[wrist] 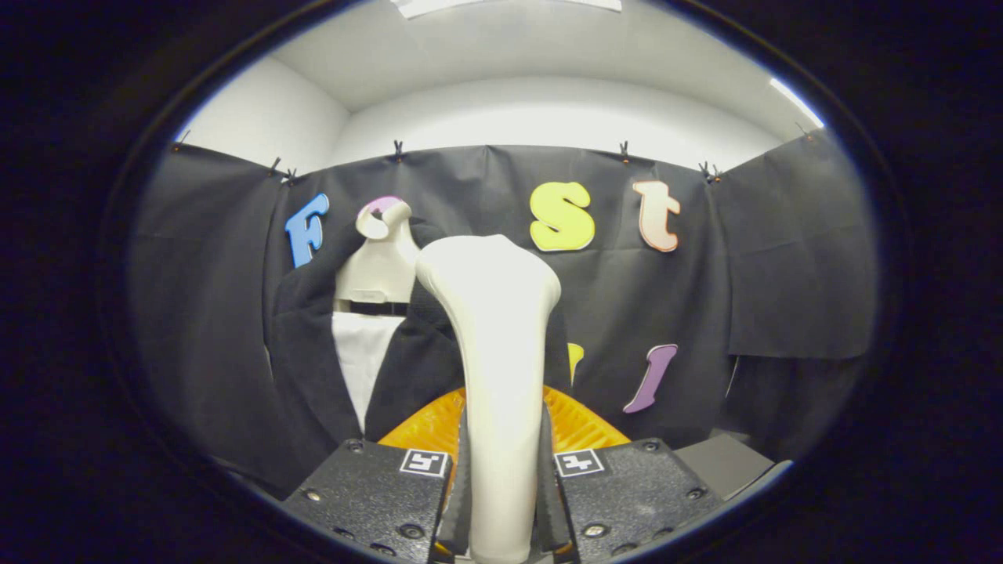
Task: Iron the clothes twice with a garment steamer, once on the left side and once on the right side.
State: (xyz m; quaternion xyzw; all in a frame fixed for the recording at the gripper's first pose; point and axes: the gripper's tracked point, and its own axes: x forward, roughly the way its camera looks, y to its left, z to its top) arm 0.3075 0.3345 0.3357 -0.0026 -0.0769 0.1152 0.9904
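Garment steamer [494, 352] standing upright in my gripper [501, 501], facing the clothes.
Gripper view: I am clamping both fingers on the steamer's handle, its long axis rising straight ahead; the dark jacket [313, 368] on the mannequin [380, 266] is hanging just beyond, left of the steamer head.

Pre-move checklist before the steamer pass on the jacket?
1. Claw shut on the steamer, one finger on each side of its handle: ok.
2. Steamer upright between the fingers: ok.
3. Dark jacket hangs on the mannequin, just beyond the steamer and to one side: ok.
4. Steamer head touching the jacket: cannot tell.
5. Steam on: cannot tell.
6. Which side has been ironed: cannot tell.
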